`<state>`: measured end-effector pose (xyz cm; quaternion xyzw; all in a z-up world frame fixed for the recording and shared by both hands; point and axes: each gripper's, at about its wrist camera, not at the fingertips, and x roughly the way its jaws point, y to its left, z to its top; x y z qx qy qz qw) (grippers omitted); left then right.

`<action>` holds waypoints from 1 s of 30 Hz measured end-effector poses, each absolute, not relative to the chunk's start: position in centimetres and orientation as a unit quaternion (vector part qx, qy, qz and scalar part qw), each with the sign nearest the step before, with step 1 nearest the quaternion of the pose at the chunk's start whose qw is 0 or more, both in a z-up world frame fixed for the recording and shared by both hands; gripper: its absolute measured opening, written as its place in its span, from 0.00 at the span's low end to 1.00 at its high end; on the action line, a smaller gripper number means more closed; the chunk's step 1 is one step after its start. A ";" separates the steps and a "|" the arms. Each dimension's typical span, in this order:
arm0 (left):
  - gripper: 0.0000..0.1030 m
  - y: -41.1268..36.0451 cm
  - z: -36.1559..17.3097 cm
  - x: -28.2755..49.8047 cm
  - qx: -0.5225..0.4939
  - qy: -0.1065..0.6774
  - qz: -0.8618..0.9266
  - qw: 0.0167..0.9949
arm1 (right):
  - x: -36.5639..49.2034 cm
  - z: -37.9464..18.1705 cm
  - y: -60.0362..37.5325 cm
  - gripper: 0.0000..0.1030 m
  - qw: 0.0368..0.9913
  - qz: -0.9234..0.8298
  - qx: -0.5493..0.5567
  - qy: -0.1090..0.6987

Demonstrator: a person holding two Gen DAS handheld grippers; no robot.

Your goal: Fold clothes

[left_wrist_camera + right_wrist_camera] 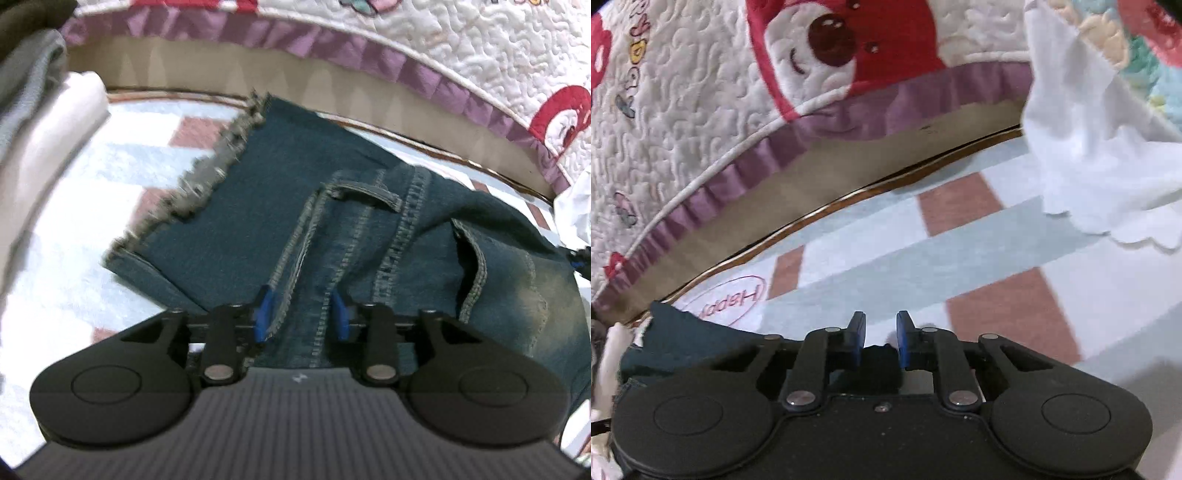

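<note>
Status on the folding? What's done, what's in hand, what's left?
Done: a folded stack sits at the mat's left edge. In hand: the jeans lie doubled over, frayed hem up; left claw is open astride their seam, and right claw is open just over their edge. Left: finishing the jeans, then the white garment, still crumpled.
</note>
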<state>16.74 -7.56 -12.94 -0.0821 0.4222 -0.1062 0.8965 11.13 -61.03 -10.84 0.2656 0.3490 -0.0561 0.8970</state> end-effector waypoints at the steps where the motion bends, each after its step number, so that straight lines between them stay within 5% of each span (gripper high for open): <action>1: 0.41 -7.4 -12.5 16.4 -0.076 0.412 -0.098 0.903 | 10.4 -10.1 -61.0 0.25 0.898 -0.062 0.266 0.346; 4: 0.41 -6.3 -11.3 15.1 -0.061 0.384 -0.064 0.919 | 7.1 -7.9 -60.1 0.32 0.907 -0.058 0.251 0.334; 6: 0.46 -5.1 -10.7 14.1 -0.077 0.378 -0.047 0.921 | 3.7 -6.6 -58.0 0.46 0.919 -0.023 0.226 0.323; 14: 0.58 -1.0 -15.0 10.3 -0.335 0.446 -0.059 0.828 | -1.6 -5.2 -45.9 0.49 0.932 0.111 0.029 0.343; 21: 0.69 -3.8 -18.0 9.9 -0.365 0.415 -0.091 0.828 | -1.6 -4.4 -35.3 0.63 0.914 0.239 -0.049 0.325; 23: 0.55 -4.7 -17.7 10.4 -0.334 0.405 -0.097 0.846 | -0.1 -4.6 -33.1 0.64 0.904 0.269 -0.044 0.329; 24: 0.24 -5.0 -17.1 10.7 -0.311 0.403 -0.096 0.855 | 0.8 -4.7 -32.0 0.64 0.898 0.284 -0.045 0.334; 25: 0.18 -5.2 -16.6 11.0 -0.288 0.402 -0.095 0.864 | 1.4 -4.8 -30.9 0.65 0.894 0.292 -0.051 0.334; 30: 0.13 -5.7 -12.0 11.1 -0.253 0.370 -0.127 0.885 | 1.3 -5.1 -26.7 0.67 0.907 0.274 -0.124 0.293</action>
